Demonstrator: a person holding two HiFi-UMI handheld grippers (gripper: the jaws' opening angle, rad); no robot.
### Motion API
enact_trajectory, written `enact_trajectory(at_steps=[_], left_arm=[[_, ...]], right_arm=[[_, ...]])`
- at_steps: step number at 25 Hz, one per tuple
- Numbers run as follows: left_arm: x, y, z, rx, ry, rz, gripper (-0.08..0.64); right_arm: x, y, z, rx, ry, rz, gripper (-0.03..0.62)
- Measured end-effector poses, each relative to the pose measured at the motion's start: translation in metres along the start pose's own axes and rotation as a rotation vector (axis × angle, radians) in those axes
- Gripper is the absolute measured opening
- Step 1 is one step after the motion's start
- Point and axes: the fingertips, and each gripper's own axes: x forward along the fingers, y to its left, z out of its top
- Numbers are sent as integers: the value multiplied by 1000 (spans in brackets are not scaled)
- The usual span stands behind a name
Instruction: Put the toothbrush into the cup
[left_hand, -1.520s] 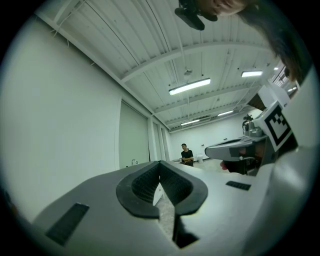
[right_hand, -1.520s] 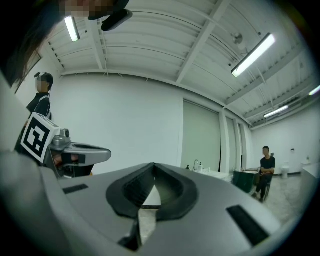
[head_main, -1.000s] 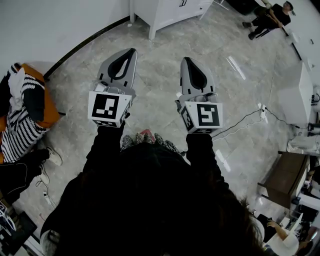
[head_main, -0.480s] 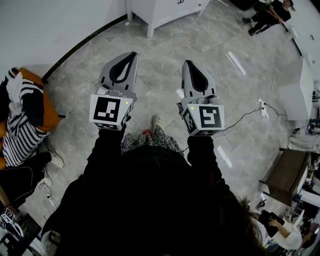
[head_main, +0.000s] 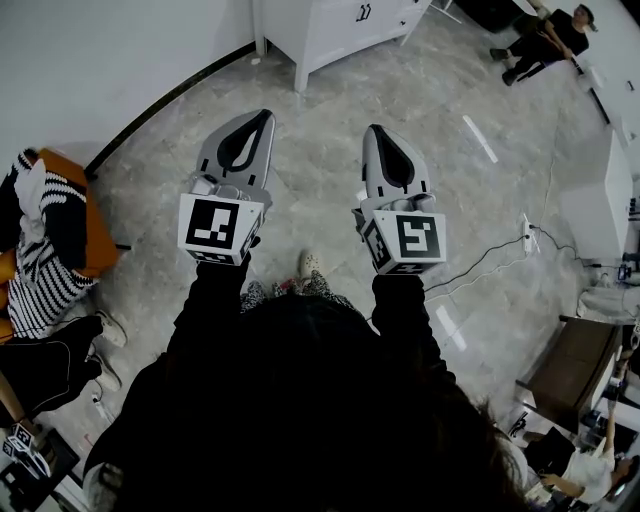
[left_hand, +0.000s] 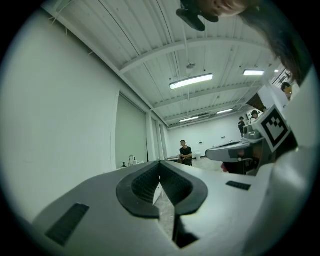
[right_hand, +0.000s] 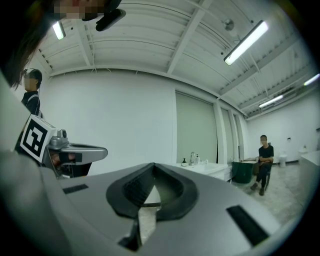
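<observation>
- Left gripper: jaws closed tip to tip, nothing held; level above the grey floor
- Right gripper: jaws closed, empty; level, beside the left one, apart from it
- White cabinet: ahead of both tips
- Toothbrush and cup: location cannot be told from any view

Open floor stretched toward twelve o'clock, white cabinet blocked its far end, cloth-draped orange chair stood at nine o'clock, cable trailed at three o'clock.

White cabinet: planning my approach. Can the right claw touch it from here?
Probably not yet: the right claw hangs apart from the white cabinet, with floor between; nothing blocks the way.
</observation>
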Motion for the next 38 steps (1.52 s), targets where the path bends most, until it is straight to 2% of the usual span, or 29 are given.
enact_trajectory(at_steps=[9,24,38], left_arm=[[65,-5,0,10,0,2,9],[149,-9,-6,16,-6,-8,8],[195,18,-22,5,12,-17,8]], right_arm=[[36,-55,0,22,-18,13,5],[80,-121,-8,15,-23,26,5],[131,-136,-21,25,-5,31,5]])
